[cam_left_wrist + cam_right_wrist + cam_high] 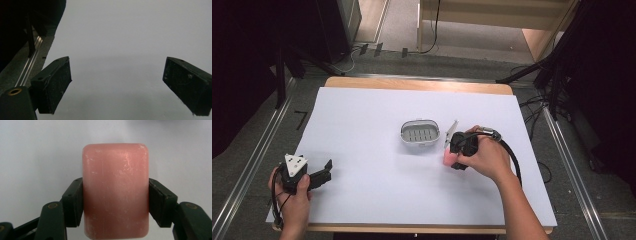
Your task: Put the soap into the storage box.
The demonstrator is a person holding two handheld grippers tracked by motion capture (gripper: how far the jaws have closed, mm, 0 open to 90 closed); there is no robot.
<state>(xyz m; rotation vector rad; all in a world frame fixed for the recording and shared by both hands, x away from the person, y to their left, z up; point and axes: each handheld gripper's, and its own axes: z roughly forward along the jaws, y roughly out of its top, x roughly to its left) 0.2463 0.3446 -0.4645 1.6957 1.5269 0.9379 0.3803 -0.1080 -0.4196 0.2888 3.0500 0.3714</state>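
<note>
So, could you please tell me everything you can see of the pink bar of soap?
The pink rectangular bar of soap has rounded corners and a matte, waxy surface with pale scuffs and scratches. The right gripper clamps it, one black pad on each long side. In the high view it sits over the white table cover, beside the grey slatted soap dish.

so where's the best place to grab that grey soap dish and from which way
Take the soap dish by one long rim wall, coming straight down from above. It sits upright and open-topped, so one pad can slip inside and one outside. The left claw is open and free; the right claw is shut on the pink soap.
</note>
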